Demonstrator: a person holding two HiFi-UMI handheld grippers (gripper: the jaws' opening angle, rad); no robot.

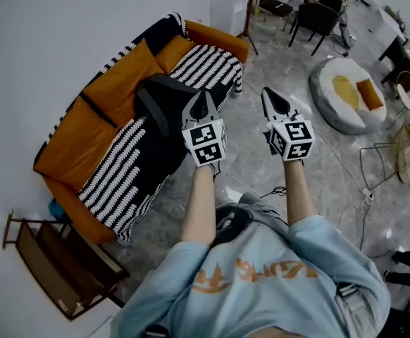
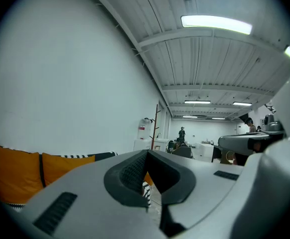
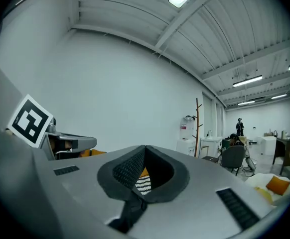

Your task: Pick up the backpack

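Head view: a grey marbled floor (image 1: 261,160) fills the room, and a long orange sofa (image 1: 85,129) stands along the white wall at the left. A black-and-white striped throw (image 1: 113,171) is draped over the sofa's seat. The person's pale blue shirt (image 1: 261,280) fills the lower edge, both forearms reaching forward. To the right, well apart from the sofa, lies a round white floor cushion (image 1: 332,108) with an orange pillow (image 1: 370,94) on it. A dark wooden rack (image 1: 57,259) stands near the sofa's near end.

The black backpack (image 1: 156,101) lies on the sofa seat, about midway along it, against the orange back cushions and on the striped throw.

The left gripper (image 1: 203,101) is held level in front of the sofa and appears at the backpack's right edge in this view. The left gripper view shows its jaws closed tip to tip with nothing between them. The right gripper (image 1: 272,98) is held beside it over the bare floor, clear of the sofa. Its jaws are likewise closed and empty in the right gripper view.
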